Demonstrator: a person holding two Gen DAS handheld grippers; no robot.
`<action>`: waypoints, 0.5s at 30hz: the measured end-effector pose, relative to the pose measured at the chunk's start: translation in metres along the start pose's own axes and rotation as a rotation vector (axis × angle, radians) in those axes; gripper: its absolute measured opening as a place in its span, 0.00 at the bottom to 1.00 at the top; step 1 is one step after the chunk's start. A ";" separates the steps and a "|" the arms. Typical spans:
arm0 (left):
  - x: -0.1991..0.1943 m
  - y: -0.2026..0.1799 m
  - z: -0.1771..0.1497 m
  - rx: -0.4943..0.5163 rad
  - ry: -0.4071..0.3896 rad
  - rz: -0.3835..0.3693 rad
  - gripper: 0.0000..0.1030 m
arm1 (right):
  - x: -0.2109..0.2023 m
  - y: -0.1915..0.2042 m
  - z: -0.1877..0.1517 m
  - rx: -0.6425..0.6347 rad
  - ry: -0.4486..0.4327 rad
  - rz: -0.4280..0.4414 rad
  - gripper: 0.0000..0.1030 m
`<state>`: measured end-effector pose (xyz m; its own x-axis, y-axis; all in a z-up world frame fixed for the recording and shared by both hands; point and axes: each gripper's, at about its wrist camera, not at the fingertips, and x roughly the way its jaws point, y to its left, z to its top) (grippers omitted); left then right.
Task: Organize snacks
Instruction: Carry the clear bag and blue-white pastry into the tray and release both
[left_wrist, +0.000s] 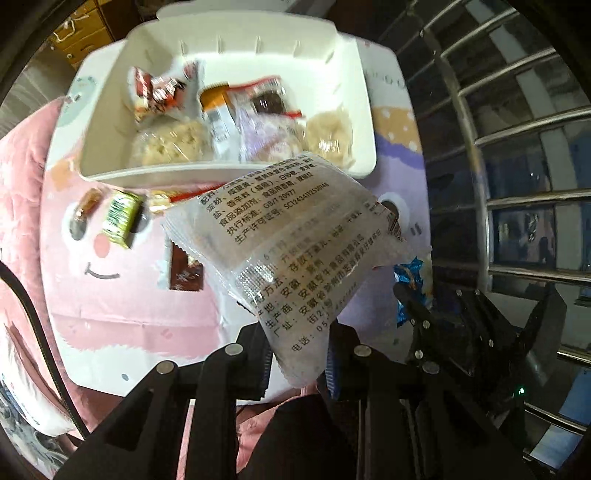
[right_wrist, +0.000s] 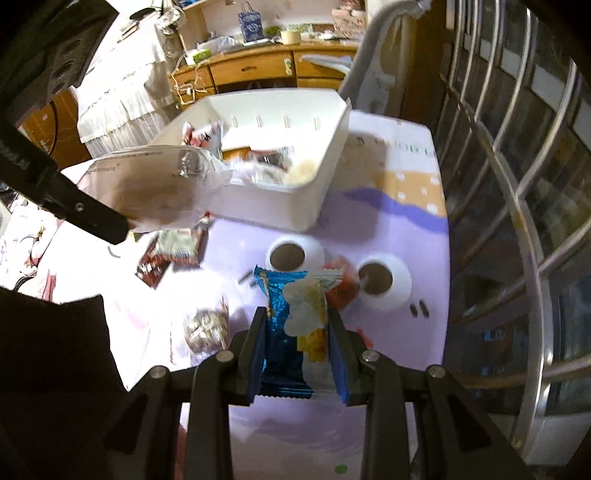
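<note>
The left gripper (left_wrist: 295, 354) is pinching a clear printed packet (left_wrist: 291, 243) by its lower end, above the surface (left_wrist: 122, 302) just short of the white bin (left_wrist: 229, 171). The right gripper (right_wrist: 297, 354) is clamping a blue packet (right_wrist: 284, 321) by both sides, low over the purple print. Best practice, as judged: carry each packet over the near rim before letting go, one at a time. Count, left to right: about four loose snacks outside the bin; roughly six inside, blurred; two held.

White bin (right_wrist: 295, 206) open above (window bars (right_wrist: 517, 184) beside).
</note>
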<state>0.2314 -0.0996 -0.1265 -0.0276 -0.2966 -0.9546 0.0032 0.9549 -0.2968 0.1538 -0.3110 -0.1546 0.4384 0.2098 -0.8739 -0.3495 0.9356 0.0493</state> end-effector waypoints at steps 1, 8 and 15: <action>-0.008 0.002 0.000 0.000 -0.012 -0.002 0.20 | -0.002 0.001 0.005 -0.009 -0.010 0.000 0.30; -0.050 0.016 0.012 -0.016 -0.109 -0.013 0.20 | -0.010 0.012 0.044 -0.059 -0.066 0.008 0.30; -0.073 0.036 0.034 -0.015 -0.177 -0.031 0.20 | -0.011 0.027 0.085 -0.062 -0.107 0.014 0.30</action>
<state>0.2673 -0.0440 -0.0679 0.1488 -0.3224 -0.9348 -0.0099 0.9448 -0.3275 0.2103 -0.2636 -0.1025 0.5182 0.2546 -0.8165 -0.4050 0.9139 0.0279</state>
